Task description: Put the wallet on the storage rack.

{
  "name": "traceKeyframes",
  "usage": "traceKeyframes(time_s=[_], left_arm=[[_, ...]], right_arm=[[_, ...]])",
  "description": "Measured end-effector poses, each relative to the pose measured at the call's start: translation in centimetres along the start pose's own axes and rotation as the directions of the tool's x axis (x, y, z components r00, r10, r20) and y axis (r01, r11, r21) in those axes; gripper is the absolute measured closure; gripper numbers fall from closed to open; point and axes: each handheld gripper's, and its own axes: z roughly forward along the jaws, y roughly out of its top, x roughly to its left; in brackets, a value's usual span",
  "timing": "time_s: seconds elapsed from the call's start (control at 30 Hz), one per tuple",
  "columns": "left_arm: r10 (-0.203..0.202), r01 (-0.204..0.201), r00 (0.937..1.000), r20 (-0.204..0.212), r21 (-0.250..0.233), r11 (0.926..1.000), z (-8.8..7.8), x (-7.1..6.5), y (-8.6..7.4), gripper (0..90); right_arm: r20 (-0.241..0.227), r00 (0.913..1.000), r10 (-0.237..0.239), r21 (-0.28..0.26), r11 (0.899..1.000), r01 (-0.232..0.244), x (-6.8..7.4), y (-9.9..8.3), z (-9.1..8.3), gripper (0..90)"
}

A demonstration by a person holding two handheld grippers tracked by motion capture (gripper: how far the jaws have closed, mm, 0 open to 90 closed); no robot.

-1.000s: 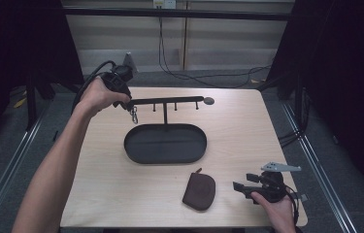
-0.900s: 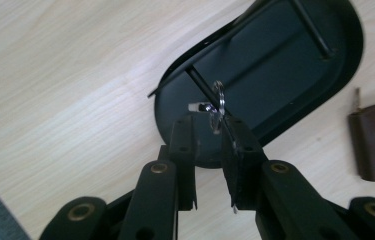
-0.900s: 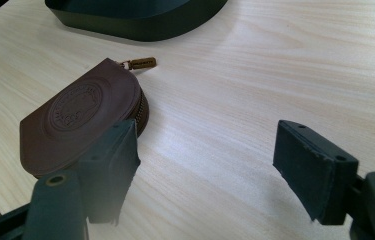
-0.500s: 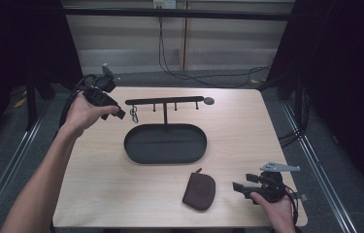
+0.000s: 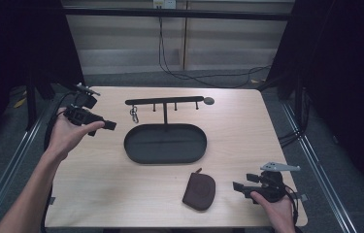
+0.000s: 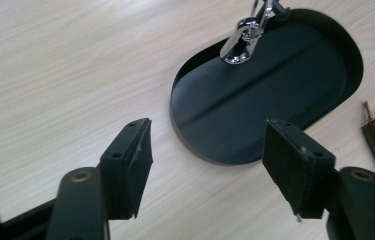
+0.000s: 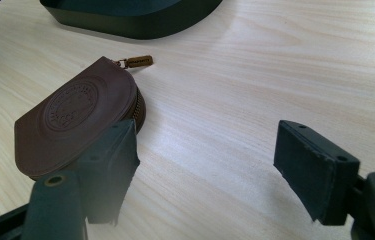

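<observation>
Ahead of your left gripper (image 5: 103,124), whose empty jaws have just been opening after drawing back, the key clip (image 5: 134,114) now hangs on the rack (image 5: 165,102) above the tray (image 5: 165,143); right gripper (image 5: 241,187) open beside the pouch (image 5: 199,190).

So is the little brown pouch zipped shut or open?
Shut, as far as shows. The brown leather zip pouch lies flat on the table, its zipper edge closed and the brass pull at the end.
</observation>
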Motion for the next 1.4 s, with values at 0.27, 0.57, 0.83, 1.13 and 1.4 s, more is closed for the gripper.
traceKeyframes(time_s=[0.27,0.57,0.83,1.13,1.4], left_arm=[[-0.033,0.03,0.9988,-0.036,-0.063,0.9976,1.3,0.3,-3.0,31.3],[-0.035,0.035,0.9994,-0.001,-0.105,0.9938,1.4,-0.2,-6.6,20.4],[0.007,-0.002,0.9994,0.035,-0.136,0.9908,2.6,-1.7,-10.2,23.1],[0.015,-0.004,0.9973,0.071,-0.145,0.9894,3.7,-3.7,-14.1,22.1],[0.039,-0.023,0.9942,0.1,-0.158,0.9871,3.0,-4.7,-17.2,22.5]], right_arm=[[-0.009,0.9999,0.014,0.009,1.0,-0.014,-0.1,0.1,0.0,25.0],[-0.029,0.9994,0.018,0.03,0.999,-0.017,0.1,0.3,0.1,24.5],[-0.046,0.9988,0.016,0.044,0.999,-0.014,0.1,0.3,0.0,23.8],[-0.101,0.9949,0.01,0.092,0.996,0.0,1.3,0.8,0.5,24.9],[-0.15,0.988,-0.035,0.127,0.99,0.055,2.3,1.5,1.1,24.3]])
